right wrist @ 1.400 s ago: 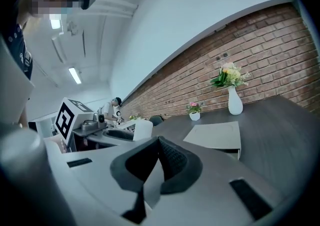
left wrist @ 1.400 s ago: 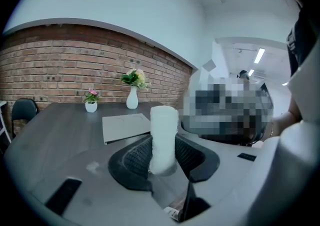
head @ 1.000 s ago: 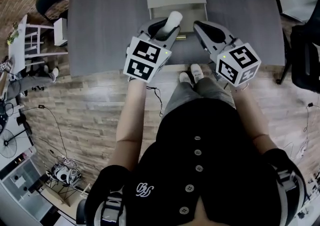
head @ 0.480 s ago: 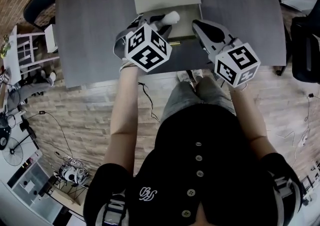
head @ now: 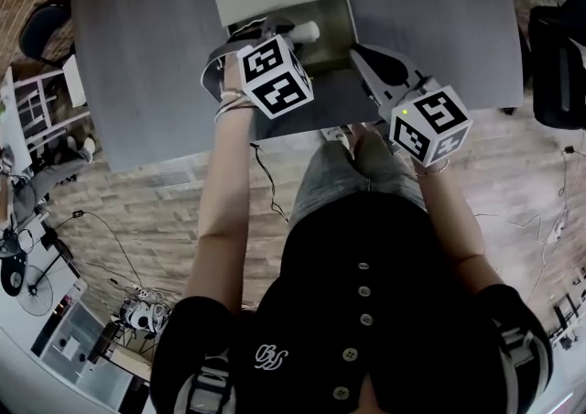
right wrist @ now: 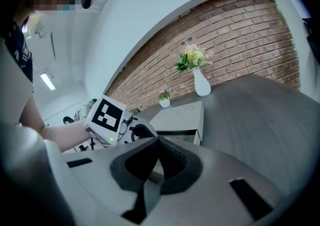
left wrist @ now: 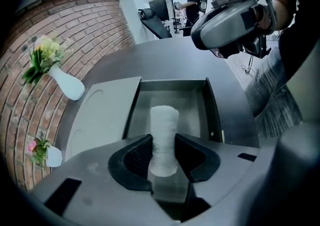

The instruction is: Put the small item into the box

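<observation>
The small item (left wrist: 164, 135) is a white frosted cylinder, and my left gripper (left wrist: 163, 142) is shut on its lower half. It points out over the open grey box (left wrist: 214, 115), whose pale lid (left wrist: 97, 117) lies flat to the left. In the head view the item (head: 304, 32) sticks out of the left gripper (head: 288, 35) above the box's inside (head: 336, 20). My right gripper (head: 360, 53) hovers just right of the box, its jaws shut with nothing between them (right wrist: 158, 142). The left gripper's marker cube (right wrist: 107, 116) shows beside the box (right wrist: 181, 116).
The box rests on a dark grey table (head: 156, 46) near its front edge. Two white vases with flowers (left wrist: 67, 82) (right wrist: 201, 85) stand at the table's far side against a brick wall. Chairs (head: 554, 55) stand around the table.
The left gripper has carried the white item forward and left, from the box's front edge to above its inside. The right gripper has barely moved.
</observation>
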Motion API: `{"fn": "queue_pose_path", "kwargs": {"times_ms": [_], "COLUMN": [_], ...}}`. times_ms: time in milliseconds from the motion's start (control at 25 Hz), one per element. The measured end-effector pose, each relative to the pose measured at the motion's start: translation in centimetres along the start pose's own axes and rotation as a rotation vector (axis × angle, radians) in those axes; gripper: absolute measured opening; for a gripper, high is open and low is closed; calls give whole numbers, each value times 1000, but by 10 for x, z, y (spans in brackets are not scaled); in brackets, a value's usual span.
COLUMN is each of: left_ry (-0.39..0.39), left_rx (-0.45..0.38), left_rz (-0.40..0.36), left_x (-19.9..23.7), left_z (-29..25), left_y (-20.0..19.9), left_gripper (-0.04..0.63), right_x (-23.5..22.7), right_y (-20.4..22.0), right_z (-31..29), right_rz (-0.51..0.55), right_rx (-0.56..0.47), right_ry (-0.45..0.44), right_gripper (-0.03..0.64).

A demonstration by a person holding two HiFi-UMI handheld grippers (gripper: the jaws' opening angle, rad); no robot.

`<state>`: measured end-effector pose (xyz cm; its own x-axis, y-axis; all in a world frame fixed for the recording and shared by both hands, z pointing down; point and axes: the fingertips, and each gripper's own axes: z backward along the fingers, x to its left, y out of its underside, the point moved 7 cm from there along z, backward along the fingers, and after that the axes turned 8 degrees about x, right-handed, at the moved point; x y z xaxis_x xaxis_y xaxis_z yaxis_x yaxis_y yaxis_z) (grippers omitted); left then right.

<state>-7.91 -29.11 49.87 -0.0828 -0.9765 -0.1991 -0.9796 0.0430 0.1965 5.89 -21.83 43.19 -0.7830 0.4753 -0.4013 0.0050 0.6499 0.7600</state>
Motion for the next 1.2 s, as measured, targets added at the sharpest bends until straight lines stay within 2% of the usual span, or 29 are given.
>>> {"fn": "queue_pose_path", "kwargs": {"times_ms": [240,480,720,800,1040,1200], "left_ry": [18,37,43,42,-2,-41], "left_rx": [49,27,-9,-59,-330,-454], "left_rz": [-69,-37,-29,15,276,391], "left_x": [-3,-1,0,2,5,-5], "left_z": [-15,-15,-4,8,60,102], "left_y": [-5,-2,-12,-12,-9,-4], "left_gripper": [141,147,196,212,213,213], "right_x": [-1,0,-3,2,14,28], "right_y": [12,14,14,12,1,-14], "right_z": [3,4,11,12,12,14], "right_rz": [-45,-49,-19,0,60,129], "right_rx": [10,6,13,24,37,68], "right_ry": [-6,-4,-8,-19,-87,-150], "right_gripper": [2,2,3,3,3,3]}}
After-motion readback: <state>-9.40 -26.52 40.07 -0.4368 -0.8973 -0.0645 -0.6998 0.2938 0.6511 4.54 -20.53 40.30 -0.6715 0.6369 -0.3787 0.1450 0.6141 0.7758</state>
